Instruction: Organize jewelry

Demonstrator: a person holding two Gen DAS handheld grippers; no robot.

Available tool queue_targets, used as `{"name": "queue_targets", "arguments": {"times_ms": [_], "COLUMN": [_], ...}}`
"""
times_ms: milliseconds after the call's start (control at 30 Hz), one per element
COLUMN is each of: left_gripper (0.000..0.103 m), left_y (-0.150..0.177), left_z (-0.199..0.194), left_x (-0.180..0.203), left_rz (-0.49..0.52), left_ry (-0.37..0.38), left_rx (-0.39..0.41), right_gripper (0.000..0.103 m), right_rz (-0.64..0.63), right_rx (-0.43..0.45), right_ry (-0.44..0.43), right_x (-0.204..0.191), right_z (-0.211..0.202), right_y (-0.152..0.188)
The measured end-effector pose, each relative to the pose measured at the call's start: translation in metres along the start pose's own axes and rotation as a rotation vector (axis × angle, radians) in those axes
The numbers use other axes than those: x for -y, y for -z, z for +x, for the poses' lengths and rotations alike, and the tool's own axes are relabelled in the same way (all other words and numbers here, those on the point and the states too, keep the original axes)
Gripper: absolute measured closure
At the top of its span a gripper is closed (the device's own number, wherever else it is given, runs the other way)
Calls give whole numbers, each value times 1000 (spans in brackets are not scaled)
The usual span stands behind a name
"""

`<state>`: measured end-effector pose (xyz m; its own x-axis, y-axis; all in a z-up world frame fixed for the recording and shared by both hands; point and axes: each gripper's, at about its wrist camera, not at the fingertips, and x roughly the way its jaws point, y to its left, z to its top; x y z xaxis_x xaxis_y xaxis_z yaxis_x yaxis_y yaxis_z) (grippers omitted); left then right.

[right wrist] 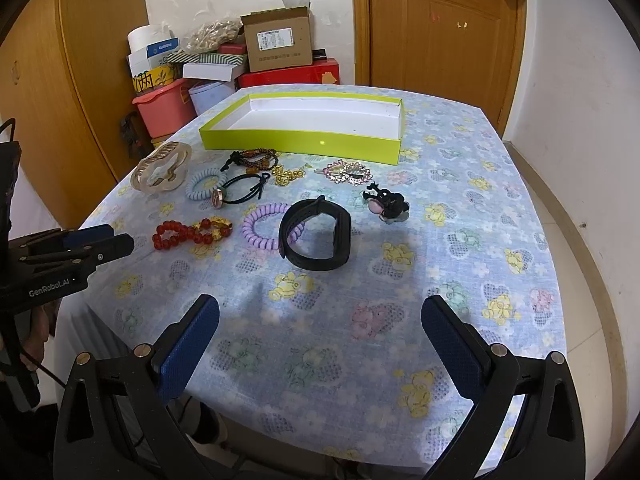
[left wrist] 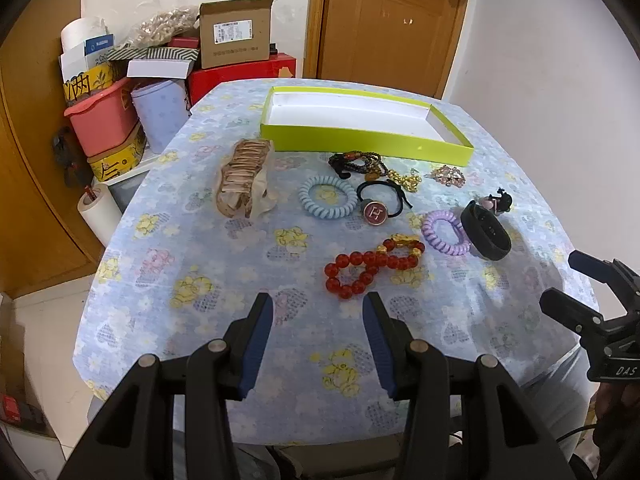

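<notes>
From the left wrist camera, the left gripper (left wrist: 318, 312) hangs over the near edge of the tabletop (left wrist: 192, 248), its blue pads apart and holding nothing. Just ahead of it lies a red bead bracelet (left wrist: 372, 266) with gold charms. Beyond that sit a light blue coil hair tie (left wrist: 328, 196), a black hair tie with a round "H" charm (left wrist: 378, 206), a purple coil hair tie (left wrist: 444, 232) and, touching it, a black wristband (left wrist: 486, 230). A tan hair claw (left wrist: 244, 178) lies off to the left. The lime-green box (left wrist: 360, 140), white inside, stands at the far side. The right gripper (left wrist: 576, 296) shows at the right edge.

From the right wrist camera, the right gripper (right wrist: 320, 316) is spread wide and holds nothing, above bare cloth. The black wristband (right wrist: 316, 240) lies straight ahead, overlapping the purple coil hair tie (right wrist: 266, 230). To its right sits a small black figure clip (right wrist: 388, 204); a pink rhinestone brooch (right wrist: 346, 172) and a gold chain (right wrist: 286, 176) lie near the lime-green box (right wrist: 300, 140). The left gripper (right wrist: 100, 240) enters from the left beside the red bead bracelet (right wrist: 190, 234).
</notes>
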<state>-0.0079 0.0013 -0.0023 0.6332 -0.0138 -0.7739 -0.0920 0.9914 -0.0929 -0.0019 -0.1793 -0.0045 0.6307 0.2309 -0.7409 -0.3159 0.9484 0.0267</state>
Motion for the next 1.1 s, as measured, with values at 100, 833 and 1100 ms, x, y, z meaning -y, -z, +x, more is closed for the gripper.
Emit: {"name": "queue_targets", "arguments": {"times_ms": [100, 833, 1100], "left_gripper": [54, 54, 54], "left_y": [1, 0, 1], "left_z": [-1, -2, -2], "left_x": [-1, -7, -6], "left_rz": [-7, -24, -21], "left_ry": [8, 0, 8], "left_rx": [0, 3, 0], "right_gripper": [2, 2, 2], "right_rz": [0, 0, 0], "right_rx": [-2, -3, -4], "right_ry": [-2, -6, -6], "right_x": [0, 0, 0], "right_z": [0, -1, -1], "right_y": [1, 1, 1]}}
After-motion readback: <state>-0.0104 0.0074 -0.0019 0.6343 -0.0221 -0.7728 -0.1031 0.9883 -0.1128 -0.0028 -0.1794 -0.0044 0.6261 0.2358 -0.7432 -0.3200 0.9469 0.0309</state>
